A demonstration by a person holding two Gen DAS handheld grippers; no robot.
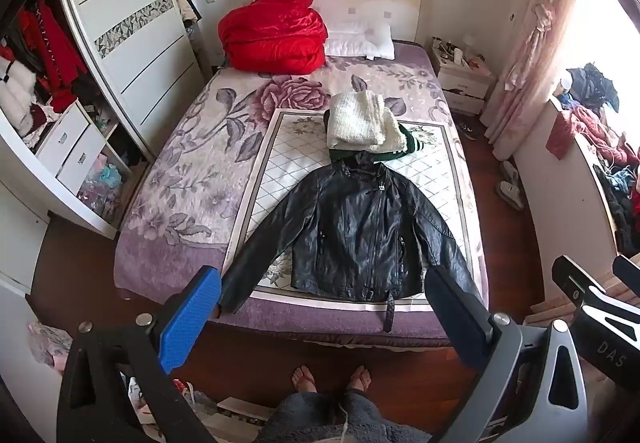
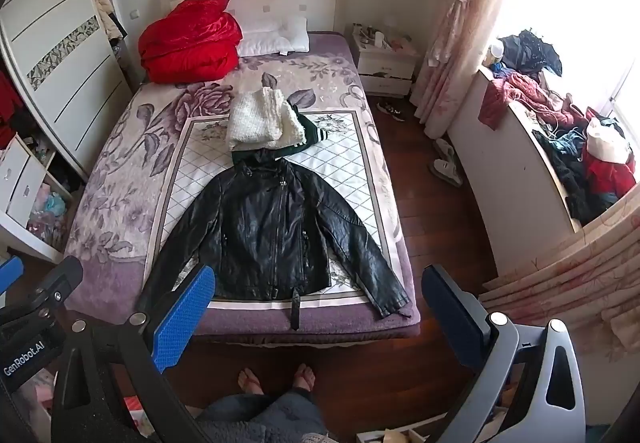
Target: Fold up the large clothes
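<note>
A black leather jacket [image 1: 356, 231] lies flat, front up and sleeves spread, on the white quilted mat [image 1: 280, 163] at the foot of the bed; it also shows in the right wrist view [image 2: 272, 231]. Behind its collar sits a folded white fluffy garment [image 1: 364, 123] on a folded dark green one [image 1: 404, 151]. My left gripper [image 1: 324, 307] is open and empty, held high above the floor before the bed's foot. My right gripper [image 2: 320, 307] is open and empty too, beside the left one, which shows at the lower left [image 2: 36, 307].
A red quilt [image 1: 276, 35] and white pillow [image 1: 360, 41] lie at the bed's head. An open wardrobe [image 1: 60, 103] stands left, a nightstand [image 1: 464, 79] and a clothes-heaped sill [image 2: 560, 131] right. Slippers [image 2: 446, 163] lie on the wood floor. The person's feet [image 1: 332, 379] stand below.
</note>
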